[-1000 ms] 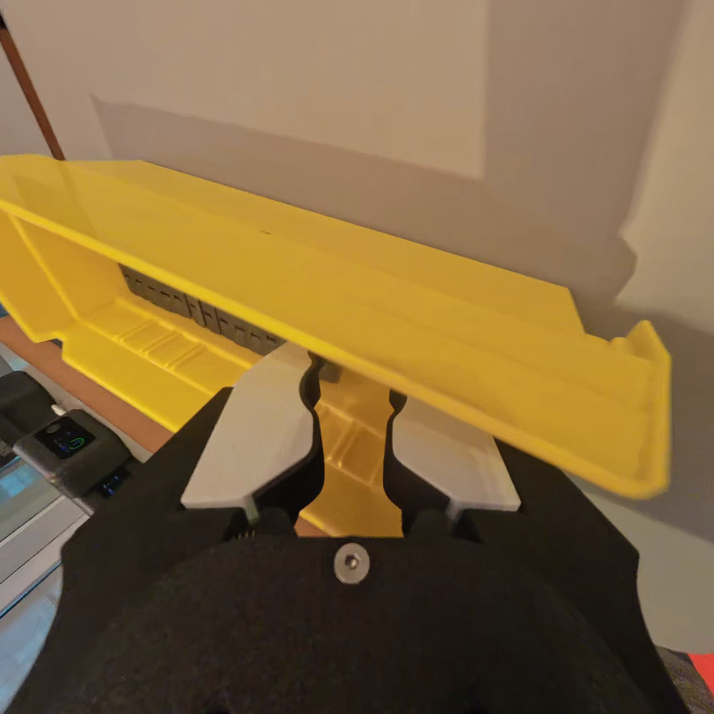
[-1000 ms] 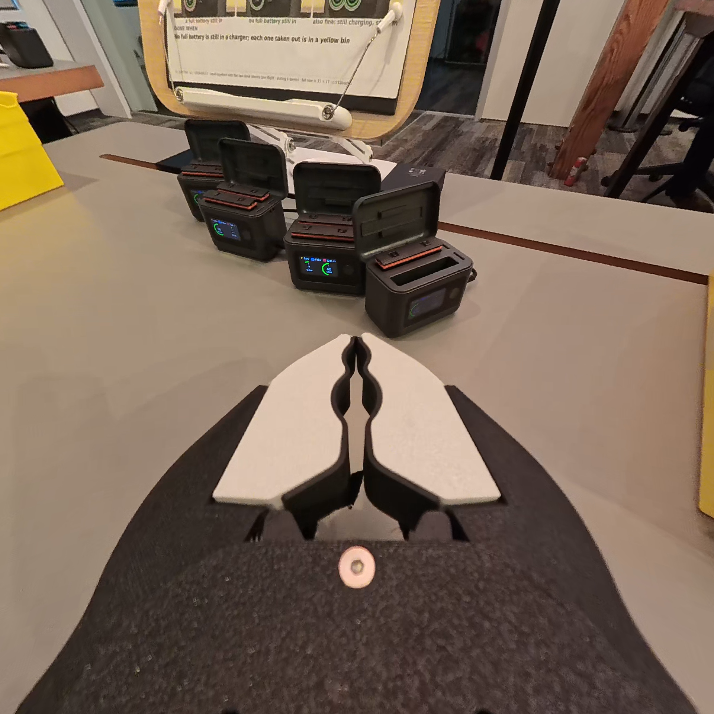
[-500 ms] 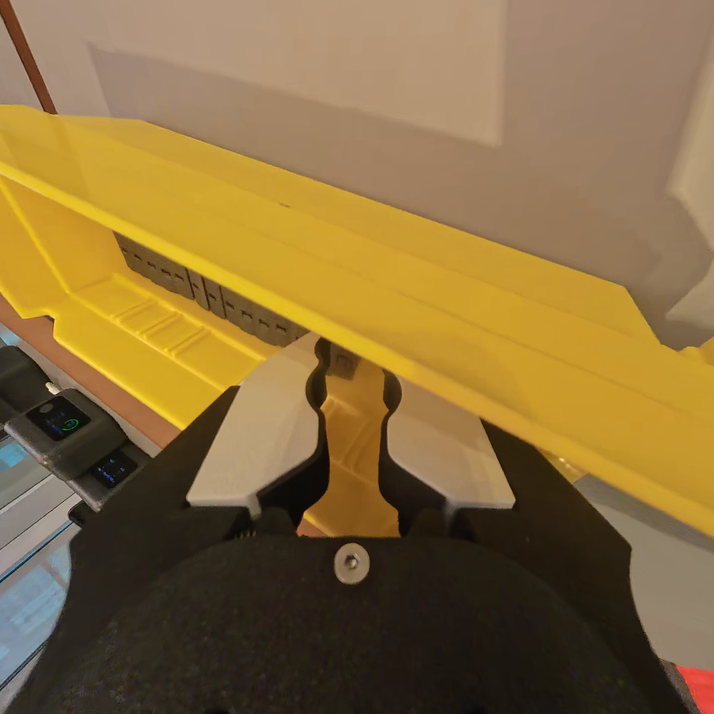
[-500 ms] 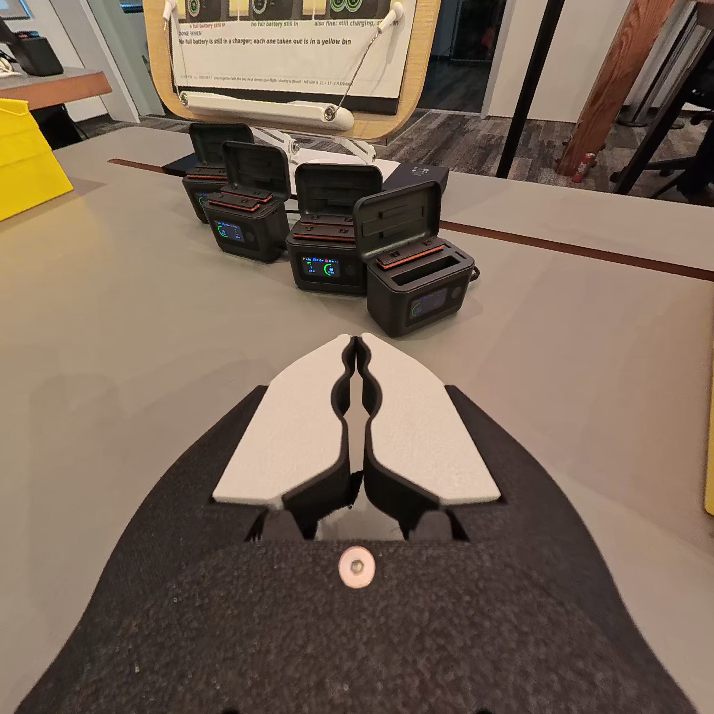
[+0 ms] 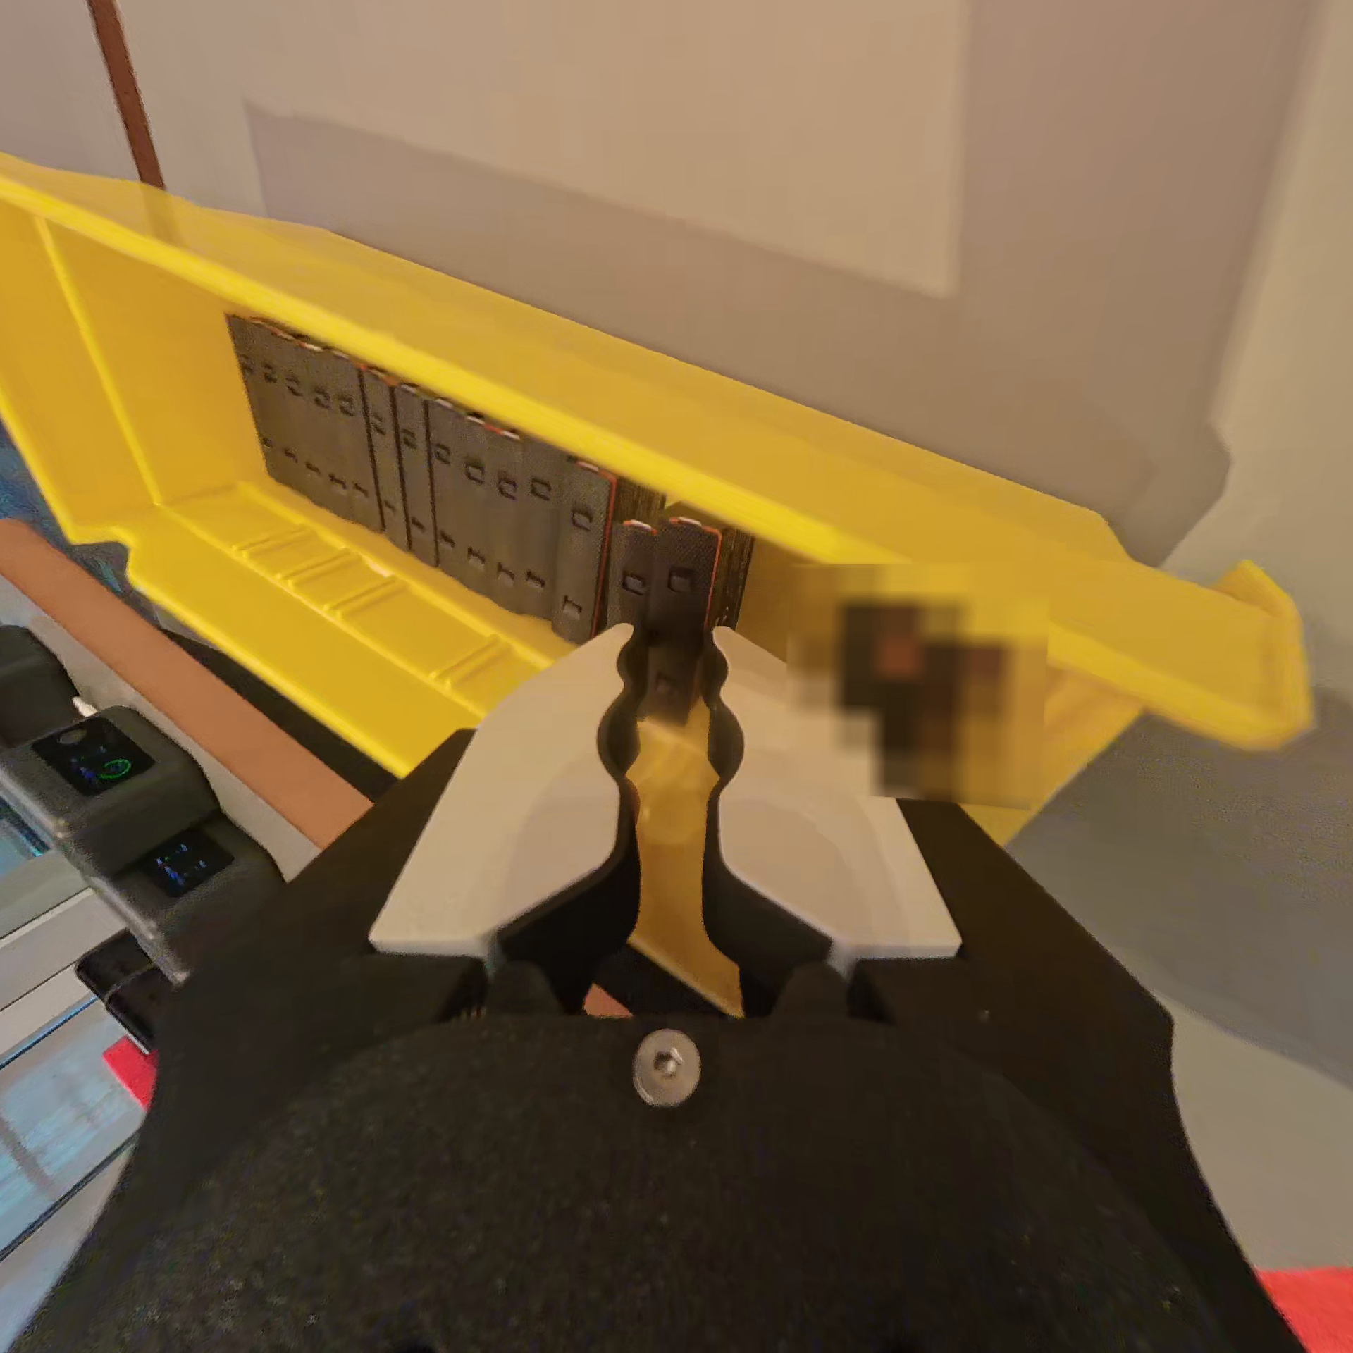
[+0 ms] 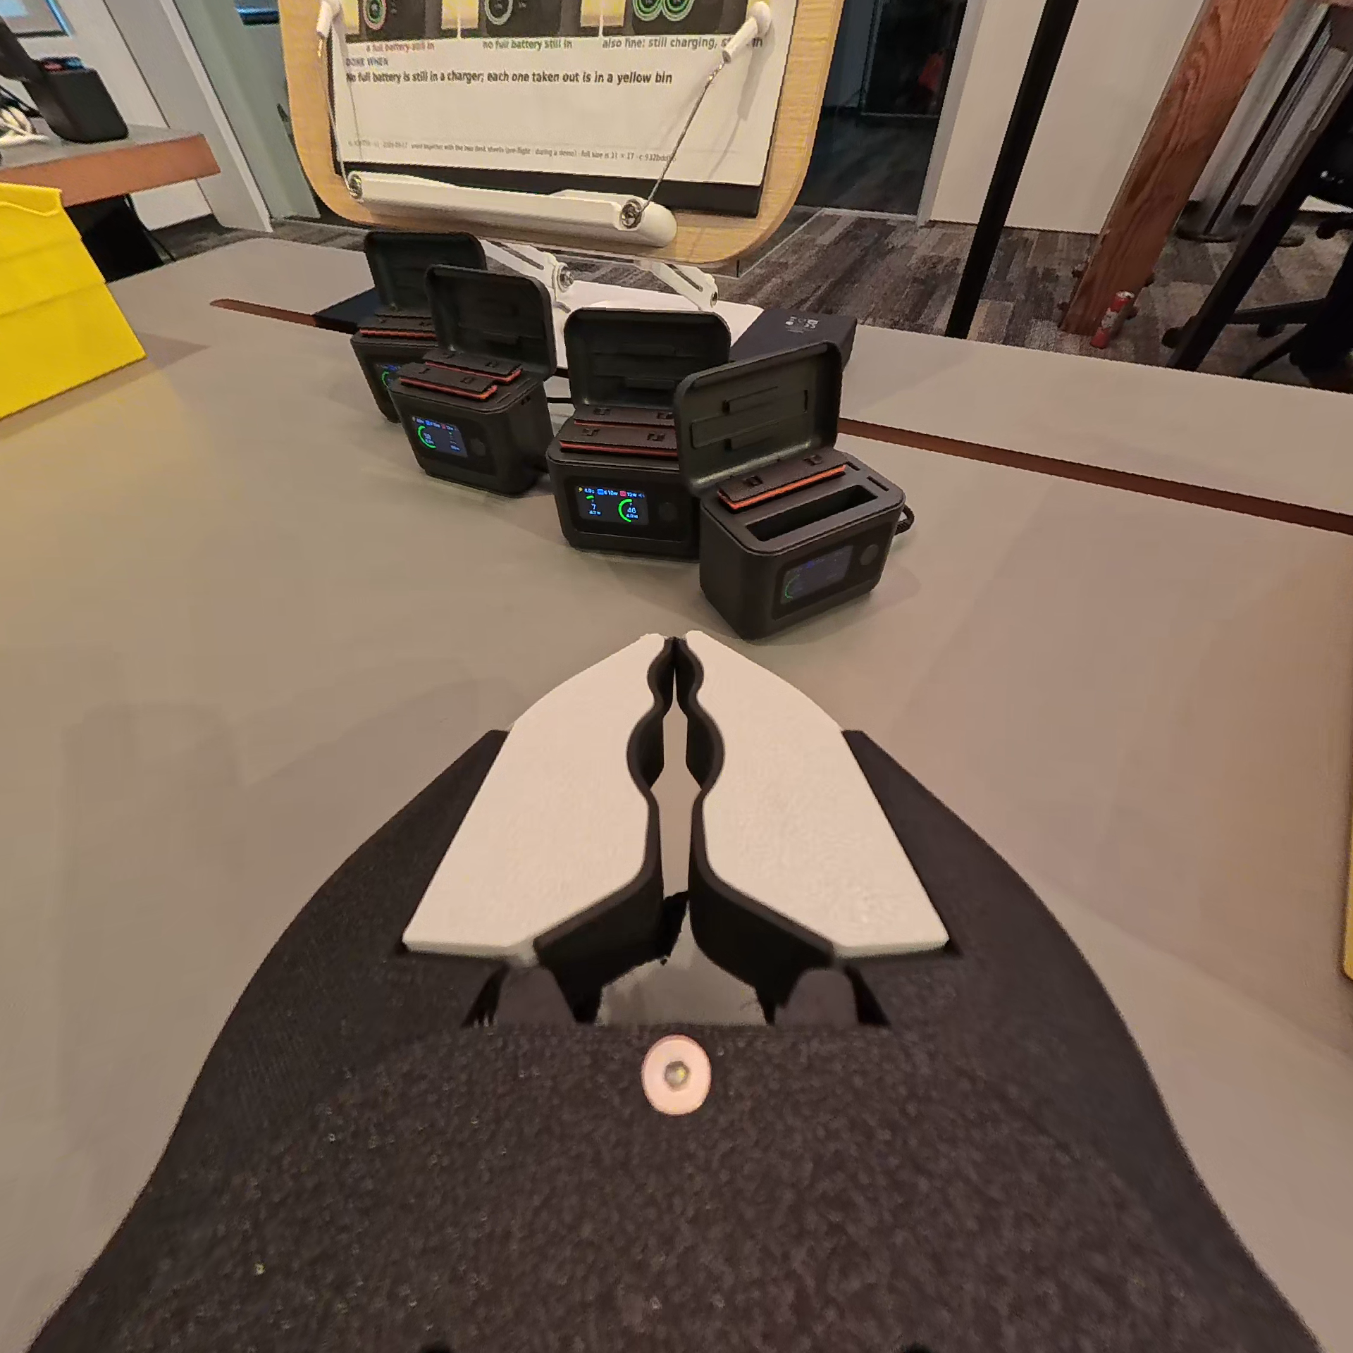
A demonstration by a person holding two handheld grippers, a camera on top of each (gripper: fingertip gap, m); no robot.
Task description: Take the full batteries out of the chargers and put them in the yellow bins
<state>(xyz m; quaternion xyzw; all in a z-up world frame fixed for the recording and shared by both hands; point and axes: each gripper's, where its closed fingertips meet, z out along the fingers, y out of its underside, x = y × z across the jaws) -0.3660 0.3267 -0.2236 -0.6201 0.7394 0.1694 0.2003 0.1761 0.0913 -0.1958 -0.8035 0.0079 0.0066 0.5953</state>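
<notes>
My left gripper [image 5: 668, 633], jaws clamped on 1 battery [image 5: 677, 586], should seat it at the 12 o'clock row in the yellow bin [image 5: 307, 586] before parting; my right gripper [image 6: 675, 644] idles, jaws together.

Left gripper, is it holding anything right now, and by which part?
The left gripper has a dark battery between its fingers, gripped at its near end, over the yellow bin.

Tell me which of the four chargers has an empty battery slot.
The charger nearest the right gripper, rightmost in the row: its front slot is an open hole, while the other three chargers show no empty slot.
</notes>
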